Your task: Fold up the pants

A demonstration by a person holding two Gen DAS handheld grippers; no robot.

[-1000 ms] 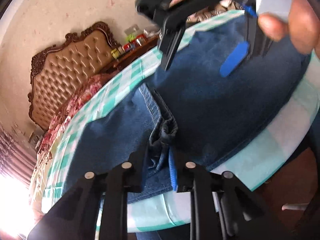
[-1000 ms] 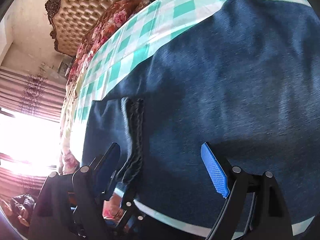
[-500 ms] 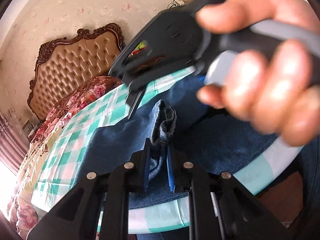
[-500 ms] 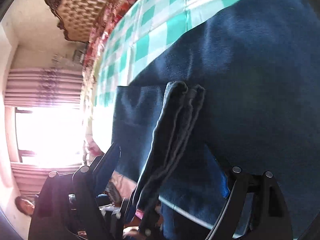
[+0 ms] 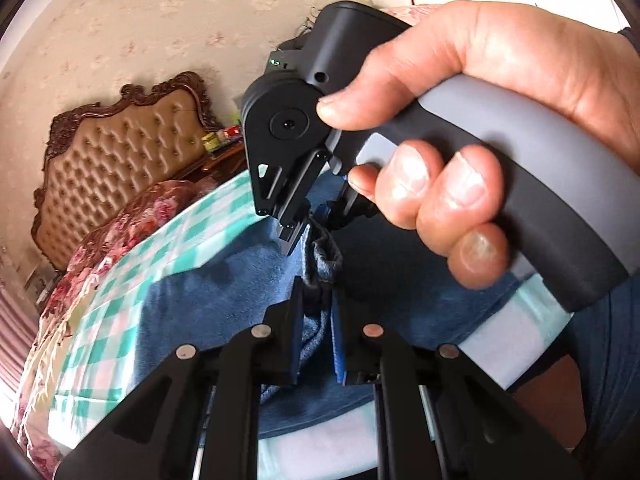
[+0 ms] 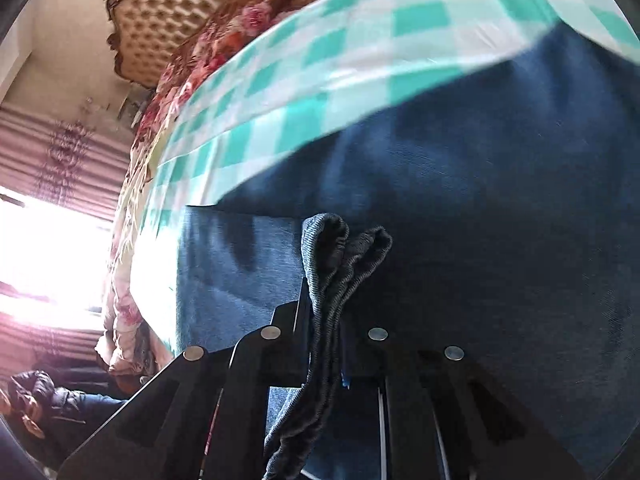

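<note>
Blue denim pants point(image 5: 224, 300) lie spread on a table with a green-and-white checked cloth point(image 5: 132, 300). My left gripper point(image 5: 316, 292) is shut on a raised fold of the pants' edge near the table's front. In the same view a hand point(image 5: 460, 160) holds my right gripper point(image 5: 316, 226) just beyond, pinching the same fold further along. In the right wrist view the bunched denim fold point(image 6: 344, 240) stands up between the narrow jaws of my right gripper point(image 6: 324, 312), which are closing on it. The rest of the pants point(image 6: 480, 220) lies flat.
A tufted headboard point(image 5: 120, 152) and floral bedding point(image 5: 132, 220) lie beyond the table's far side. A bright window point(image 6: 40, 260) with striped curtains is at left. A person in dark clothes point(image 6: 36, 400) shows low at left. The table's near edge point(image 5: 500, 332) curves close by.
My right gripper's jaws went from wide apart to narrow around the fold. The fold rose off the table. The right hand moved in close ahead of the left gripper.
</note>
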